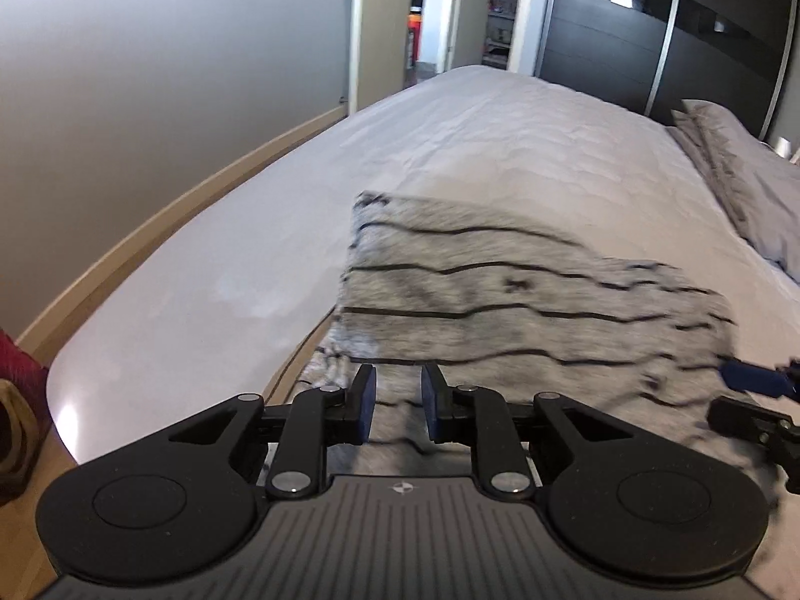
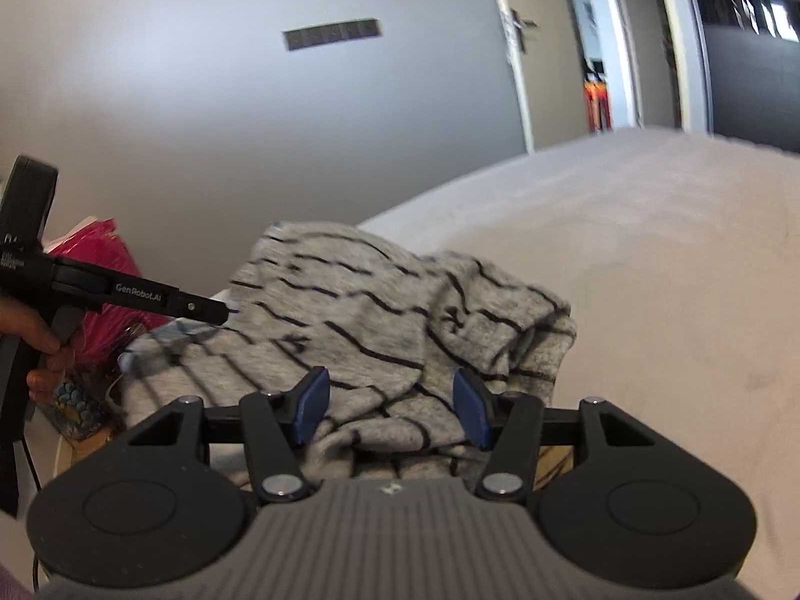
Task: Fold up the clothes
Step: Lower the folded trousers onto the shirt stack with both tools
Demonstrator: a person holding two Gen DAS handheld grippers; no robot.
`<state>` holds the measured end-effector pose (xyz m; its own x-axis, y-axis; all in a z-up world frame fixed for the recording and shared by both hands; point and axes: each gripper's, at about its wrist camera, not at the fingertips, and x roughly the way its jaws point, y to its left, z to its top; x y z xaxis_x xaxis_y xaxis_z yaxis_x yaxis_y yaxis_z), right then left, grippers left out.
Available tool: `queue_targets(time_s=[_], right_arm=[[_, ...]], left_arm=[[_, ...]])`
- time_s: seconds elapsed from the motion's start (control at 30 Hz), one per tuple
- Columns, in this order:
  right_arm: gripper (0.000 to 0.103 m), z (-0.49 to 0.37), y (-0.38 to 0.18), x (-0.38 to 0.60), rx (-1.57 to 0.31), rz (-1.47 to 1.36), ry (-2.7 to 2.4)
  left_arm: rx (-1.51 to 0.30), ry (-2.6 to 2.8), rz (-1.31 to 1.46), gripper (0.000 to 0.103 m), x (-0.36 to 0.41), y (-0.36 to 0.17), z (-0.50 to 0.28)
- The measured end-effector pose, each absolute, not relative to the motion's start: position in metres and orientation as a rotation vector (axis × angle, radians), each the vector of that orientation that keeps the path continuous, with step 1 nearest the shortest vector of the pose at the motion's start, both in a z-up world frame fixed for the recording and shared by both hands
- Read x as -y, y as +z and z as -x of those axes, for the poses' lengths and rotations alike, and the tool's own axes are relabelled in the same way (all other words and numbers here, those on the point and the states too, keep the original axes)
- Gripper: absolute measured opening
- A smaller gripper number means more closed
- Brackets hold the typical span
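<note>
A grey garment with thin black stripes (image 1: 500, 310) lies on the near part of the bed (image 1: 475, 140), partly folded and bunched. It also shows in the right wrist view (image 2: 380, 320). My left gripper (image 1: 398, 405) hangs just over its near edge, jaws a little apart with cloth below them, not clamped. My right gripper (image 2: 392, 407) is open over the garment's near right part, cloth between and under its blue pads. The right gripper's fingers (image 1: 750, 380) show at the right edge of the left wrist view. The left gripper's side (image 2: 150, 295) reaches the cloth in the right wrist view.
The bed has a light sheet and a wooden frame edge (image 1: 150, 230) on the left. Grey pillows (image 1: 740, 170) lie at the far right. A pink bag (image 2: 105, 260) and small items sit beside the bed. A grey wall, an open door (image 1: 430, 15) and a dark wardrobe (image 1: 650, 40) stand behind.
</note>
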<state>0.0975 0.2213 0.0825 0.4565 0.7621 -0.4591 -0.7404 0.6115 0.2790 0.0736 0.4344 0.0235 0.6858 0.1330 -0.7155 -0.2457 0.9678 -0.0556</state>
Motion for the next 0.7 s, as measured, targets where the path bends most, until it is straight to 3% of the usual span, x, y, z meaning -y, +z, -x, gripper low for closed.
queue_targets(time_s=[0.23, 0.3, 0.7], right_arm=[[0.057, -0.051, 0.111, -0.227, -0.487, 0.123, 1.096], [0.048, -0.045, 0.107, -0.228, -0.505, 0.17, 1.102], [0.049, -0.054, 0.057, -0.223, -0.67, 0.159, 1.076]], left_arm=[[-0.877, 0.204, 0.124, 0.017, -0.425, 0.036, -0.046], [-0.916, 0.206, 0.108, 0.017, -0.424, 0.03, -0.041], [-1.019, 0.159, 0.028, 0.017, -0.417, -0.005, -0.057]])
